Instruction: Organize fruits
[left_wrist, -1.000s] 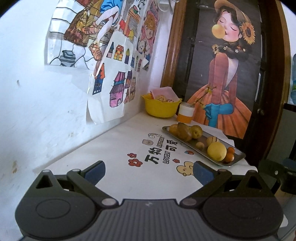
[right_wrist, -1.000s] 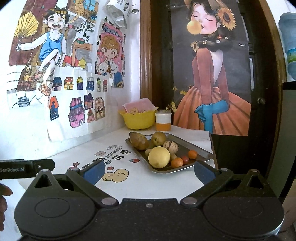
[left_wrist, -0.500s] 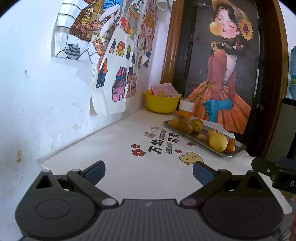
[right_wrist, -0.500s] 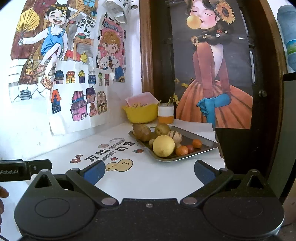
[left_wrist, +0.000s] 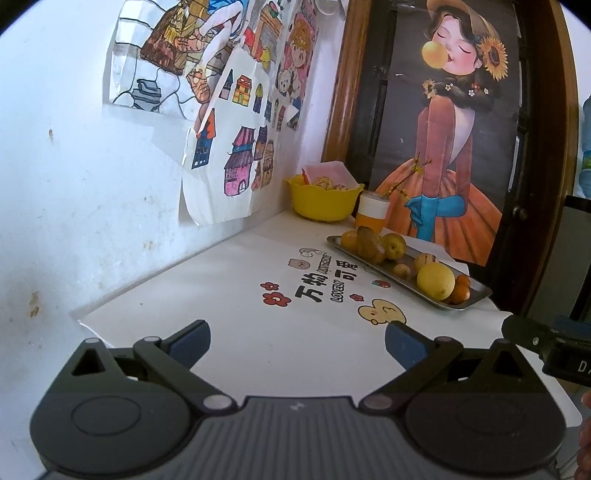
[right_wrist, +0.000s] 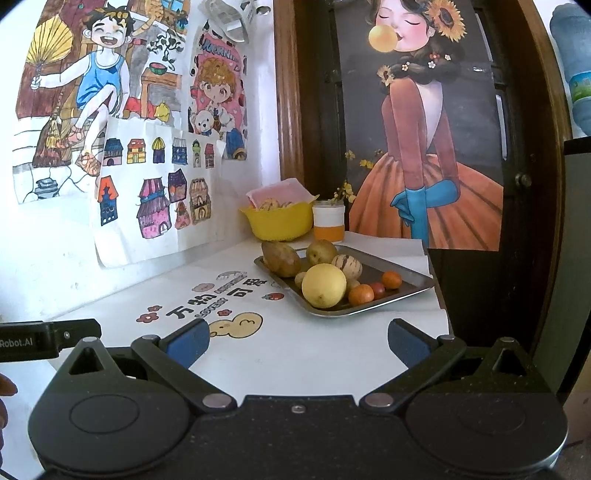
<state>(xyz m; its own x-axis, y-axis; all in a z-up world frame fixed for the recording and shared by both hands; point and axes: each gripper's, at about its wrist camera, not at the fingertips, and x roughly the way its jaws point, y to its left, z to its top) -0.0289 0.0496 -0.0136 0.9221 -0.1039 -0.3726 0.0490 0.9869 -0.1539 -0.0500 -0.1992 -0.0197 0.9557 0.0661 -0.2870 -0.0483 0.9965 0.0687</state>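
Now drawn back from the metal tray (right_wrist: 413, 286) of fruit and raised a little: right gripper (right_wrist: 295, 341). Newly showing at four o'clock in the left wrist view, beside the left gripper (left_wrist: 297, 338): its black body.

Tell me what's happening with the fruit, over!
Both hand-held grippers, left and right, open and empty. Fruit all on metal tray, big lemon nearest, untouched. Bare tabletop between, nothing blocking.
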